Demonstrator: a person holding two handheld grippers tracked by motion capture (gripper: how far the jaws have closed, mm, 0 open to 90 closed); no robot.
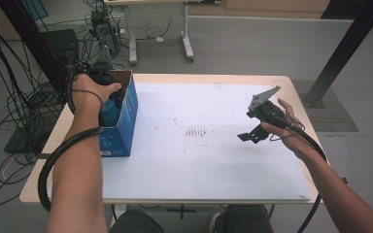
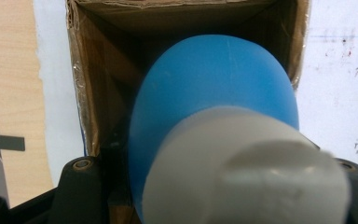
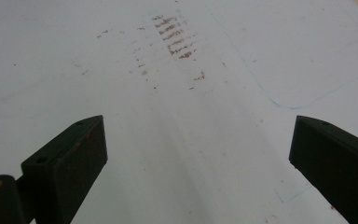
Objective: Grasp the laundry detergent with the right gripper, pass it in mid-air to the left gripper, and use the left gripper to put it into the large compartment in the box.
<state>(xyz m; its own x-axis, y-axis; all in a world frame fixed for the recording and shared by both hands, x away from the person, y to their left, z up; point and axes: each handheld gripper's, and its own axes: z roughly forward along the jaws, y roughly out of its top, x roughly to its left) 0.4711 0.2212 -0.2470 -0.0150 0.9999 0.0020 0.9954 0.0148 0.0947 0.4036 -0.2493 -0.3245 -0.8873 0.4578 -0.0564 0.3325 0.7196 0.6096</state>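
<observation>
A lab or test room, this one. The landmark is the wooden table [image 1: 39,187] with its stained white sheet [image 1: 213,160]. Beyond its far left corner, black cables [image 1: 9,92] spill in tangles across a bare grey floor [image 1: 252,48], beside a dark equipment box [image 1: 58,43]. Past the far edge stands a second desk on white metal legs [image 1: 187,41]. A black frame post [image 1: 342,53] rises off the table's far right corner.

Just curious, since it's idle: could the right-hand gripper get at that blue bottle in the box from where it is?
Probably not as things stand. The right gripper hovers open over the white mat, well apart from the box, and the left gripper already clamps the blue bottle in the box's opening.
</observation>
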